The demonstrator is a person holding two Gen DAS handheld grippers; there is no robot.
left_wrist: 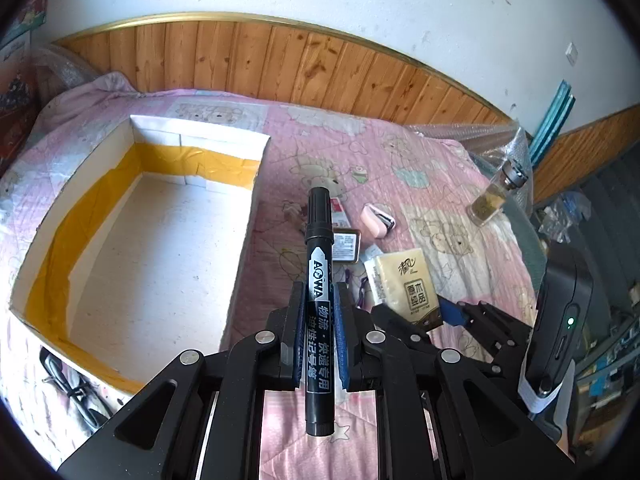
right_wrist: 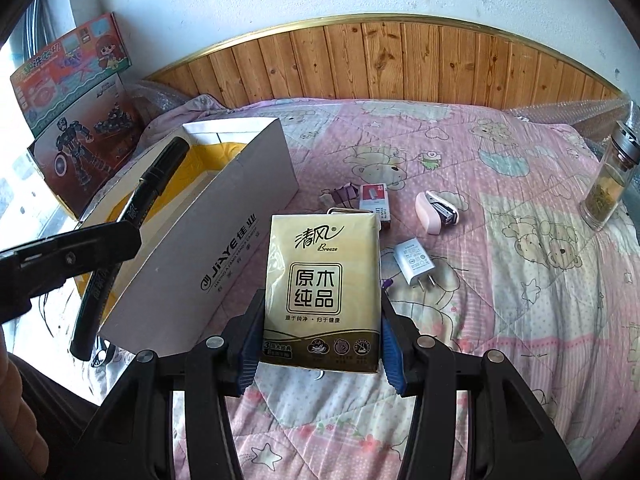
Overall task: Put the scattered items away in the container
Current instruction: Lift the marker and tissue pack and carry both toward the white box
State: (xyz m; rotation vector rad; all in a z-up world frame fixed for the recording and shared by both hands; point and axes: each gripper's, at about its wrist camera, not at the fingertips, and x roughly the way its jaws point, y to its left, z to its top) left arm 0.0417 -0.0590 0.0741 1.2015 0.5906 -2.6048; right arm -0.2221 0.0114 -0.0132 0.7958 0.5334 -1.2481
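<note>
The left gripper is clenching a black cylindrical marker pen with a white label between its blue pads, the pen standing up the centre of the left wrist frame with its cap toward the top. The right gripper is grasping a gold plastic-wrapped pack of tissues by its two long edges, the pack filling the middle of the right wrist frame. Both items are being carried above the pink quilted bedspread with cartoon bears, so the step in hand looks like the transfer toward the container. The white open-topped cardboard box with yellow tape along its inner walls is lying at centre left of the left wrist frame, and its floor is showing bare, with nothing in it. The next move is likely calling for each load to be brought over the box's open top and let go there, the pen first since it is sitting nearer. Waiting on the bedspread in the centre right of the right wrist frame are a small white wall charger, a pink stapler, a red and white small carton and a flat metal tin, with a glass bottle with a metal cap lying at the far right edge.
</note>
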